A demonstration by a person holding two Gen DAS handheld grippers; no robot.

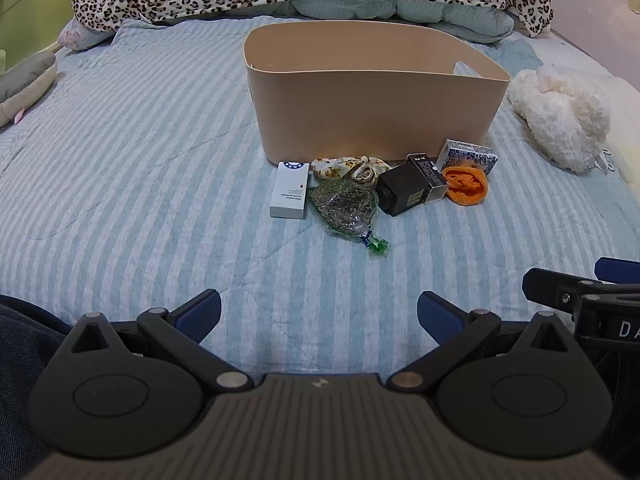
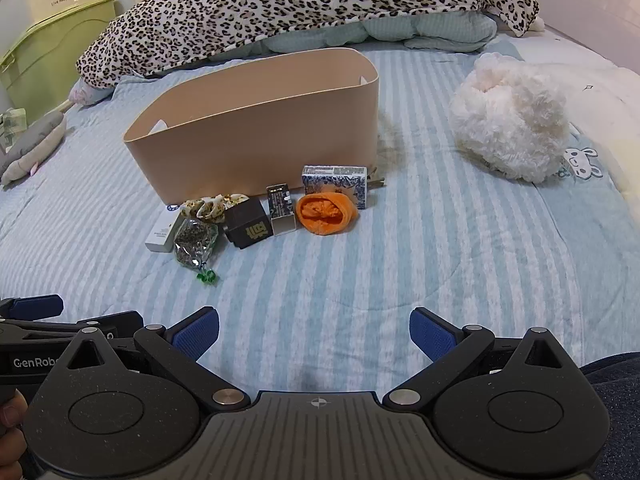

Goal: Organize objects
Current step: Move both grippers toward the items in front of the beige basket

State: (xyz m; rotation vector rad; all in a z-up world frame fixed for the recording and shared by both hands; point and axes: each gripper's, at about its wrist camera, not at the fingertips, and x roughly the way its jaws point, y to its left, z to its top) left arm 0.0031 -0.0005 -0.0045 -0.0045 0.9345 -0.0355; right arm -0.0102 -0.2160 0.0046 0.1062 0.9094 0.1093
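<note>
Beige plastic fills the middle of our view: the bin [image 1: 372,116] sits on the striped bedspread [image 1: 140,160], and what we can see of its inside looks bare. Nothing appears to be sorted yet, so we judge the job is right at its start. Lined up along the bin's near wall are the white box [image 1: 289,195], the leopard-print scrunchie [image 1: 350,167], the clear bag of dried herbs [image 1: 345,206], the black box [image 1: 404,192], the orange cloth [image 1: 466,185] and the blue-patterned box [image 1: 468,156], all touching or just beside one another. Our left gripper [image 1: 319,314] hangs well back from the row, jaws spread wide and holding nothing; our right gripper [image 2: 314,334] does the same, wide apart and empty. A fluffy white toy [image 2: 508,128] lies off to the right, apart from the row. Six items left to lift in, by our count.
</note>
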